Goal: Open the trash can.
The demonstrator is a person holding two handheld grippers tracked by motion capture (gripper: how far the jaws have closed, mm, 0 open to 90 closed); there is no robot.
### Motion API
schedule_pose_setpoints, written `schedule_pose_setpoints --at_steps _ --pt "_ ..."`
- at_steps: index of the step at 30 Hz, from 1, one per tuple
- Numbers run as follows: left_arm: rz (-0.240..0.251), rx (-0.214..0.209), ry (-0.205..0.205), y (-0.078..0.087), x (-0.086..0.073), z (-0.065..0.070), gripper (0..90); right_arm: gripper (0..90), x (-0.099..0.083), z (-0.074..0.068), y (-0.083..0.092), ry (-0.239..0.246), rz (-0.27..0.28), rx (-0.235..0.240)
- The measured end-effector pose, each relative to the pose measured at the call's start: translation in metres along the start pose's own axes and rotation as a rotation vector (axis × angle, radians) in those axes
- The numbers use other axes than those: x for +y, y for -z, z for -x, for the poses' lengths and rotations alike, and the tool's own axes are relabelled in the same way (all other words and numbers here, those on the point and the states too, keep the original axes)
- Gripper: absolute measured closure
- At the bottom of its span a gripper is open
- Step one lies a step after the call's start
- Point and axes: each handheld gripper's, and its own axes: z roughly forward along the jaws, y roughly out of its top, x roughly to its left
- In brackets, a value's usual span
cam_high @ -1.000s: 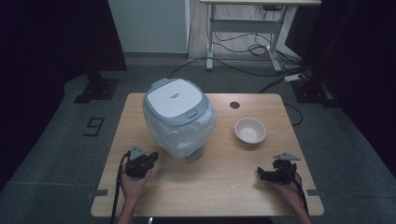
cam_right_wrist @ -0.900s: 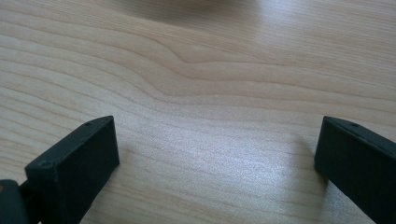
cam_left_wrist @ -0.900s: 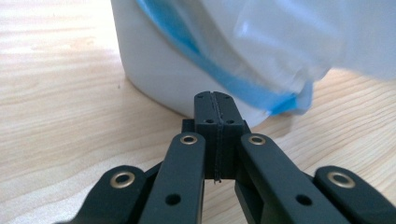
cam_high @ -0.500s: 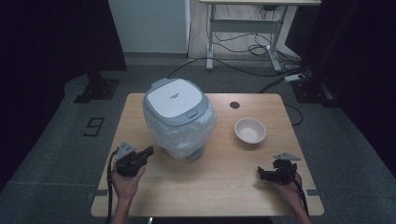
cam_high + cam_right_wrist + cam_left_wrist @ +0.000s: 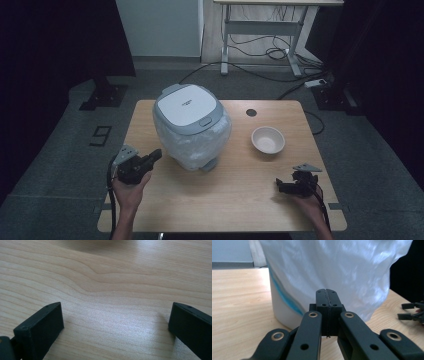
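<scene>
Pale wood makes up the one table [image 5: 235,190] in the high view, and it carries two things: one rice cooker [image 5: 191,125], white and grey with its lid down and a clear plastic bag around its body, standing left of centre toward the far edge, and one small white bowl [image 5: 268,139] to the cooker's right, well apart from it. Two hands come in from the near edge, each with one gripper. The left gripper [image 5: 156,155] is held above the near left part of the table, its tip pointing at the lower side of the cooker and just beside the plastic, its fingers pressed together with nothing between them. The right gripper [image 5: 278,186] sits low near the right front corner, pointing left, far from both bowl and cooker. One round cable hole [image 5: 251,112] lies in the table's far edge.

In the left gripper view, the two fingers [image 5: 322,303] meet along a single seam, empty. Right ahead rises the cooker's bagged wall [image 5: 332,272], crinkled plastic over white with a blue streak. At the right edge, the other gripper [image 5: 412,311] rests far off on the table.

In the right gripper view, the two fingers [image 5: 40,327] stand spread wide, with bare wood grain [image 5: 112,290] between them.
</scene>
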Motion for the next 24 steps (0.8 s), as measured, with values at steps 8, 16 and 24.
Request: schedule_pose_setpoints --at_steps 8,16,24 --pt "0.030 -0.035 -0.020 0.004 0.026 0.007 89.9 0.0 0.000 0.000 0.000 0.000 0.000 0.000" --pt "0.065 -0.068 -0.049 0.010 0.053 0.018 89.9 0.0 0.000 0.000 0.000 -0.001 0.001 0.000" --pt "0.077 -0.111 -0.046 0.005 0.067 0.024 89.9 0.0 0.000 0.000 0.000 -0.002 0.001 0.000"
